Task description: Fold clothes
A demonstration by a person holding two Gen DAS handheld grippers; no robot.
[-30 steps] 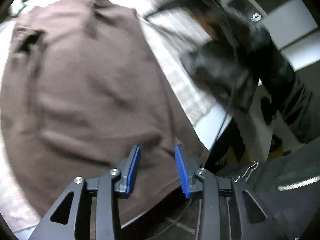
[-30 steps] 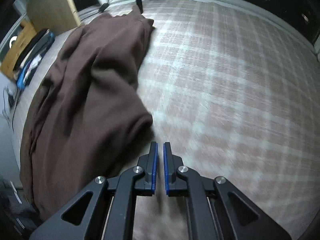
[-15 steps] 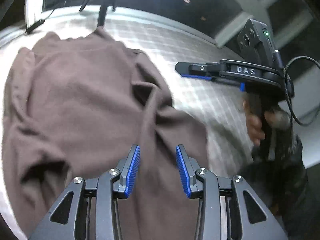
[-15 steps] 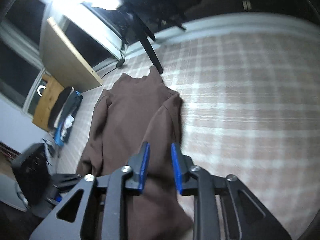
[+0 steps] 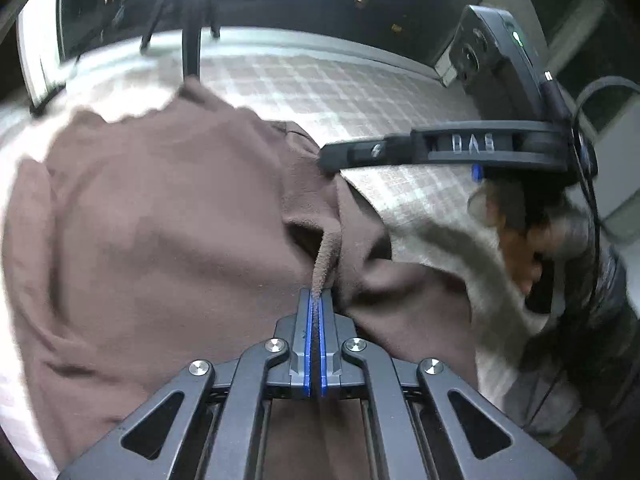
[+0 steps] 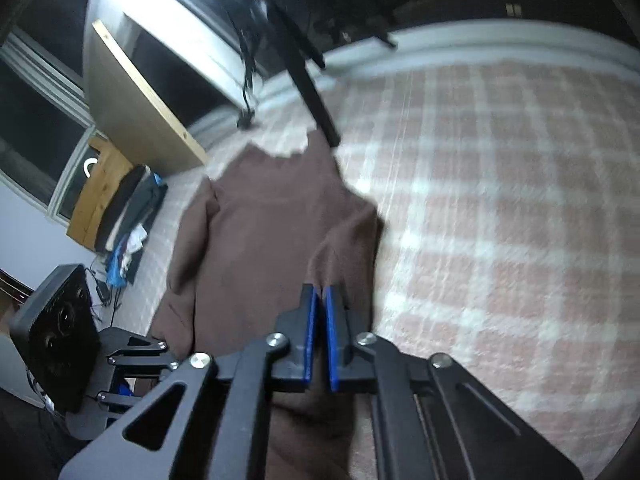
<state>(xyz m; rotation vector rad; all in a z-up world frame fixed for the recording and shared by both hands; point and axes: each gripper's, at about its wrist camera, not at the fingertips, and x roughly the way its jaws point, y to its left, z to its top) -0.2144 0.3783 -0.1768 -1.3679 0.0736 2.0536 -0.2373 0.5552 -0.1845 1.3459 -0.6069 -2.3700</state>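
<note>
A brown sweatshirt [image 5: 160, 220] lies spread on the pink-and-white checked cloth [image 5: 328, 92]. My left gripper [image 5: 316, 300] is shut on a raised fold of its near edge, with fabric pinched between the blue pads. In the right wrist view the same brown sweatshirt [image 6: 264, 232] stretches away from me. My right gripper [image 6: 320, 300] is shut on the sweatshirt's right edge, a thin ridge of cloth between the pads. The right gripper [image 5: 332, 158] also shows from the side in the left wrist view, held by a hand [image 5: 520, 256].
A black tripod leg [image 6: 312, 100] stands at the sweatshirt's far end. A wooden board [image 6: 148, 100] and a pile of clothes [image 6: 128, 220] lie off to the left. The left gripper's camera body [image 6: 60, 332] shows at lower left. Checked cloth [image 6: 500, 220] extends to the right.
Both grippers have shut on the sweatshirt's near edge; half a second ago both were open above it. The fabric now rises into each grip.
</note>
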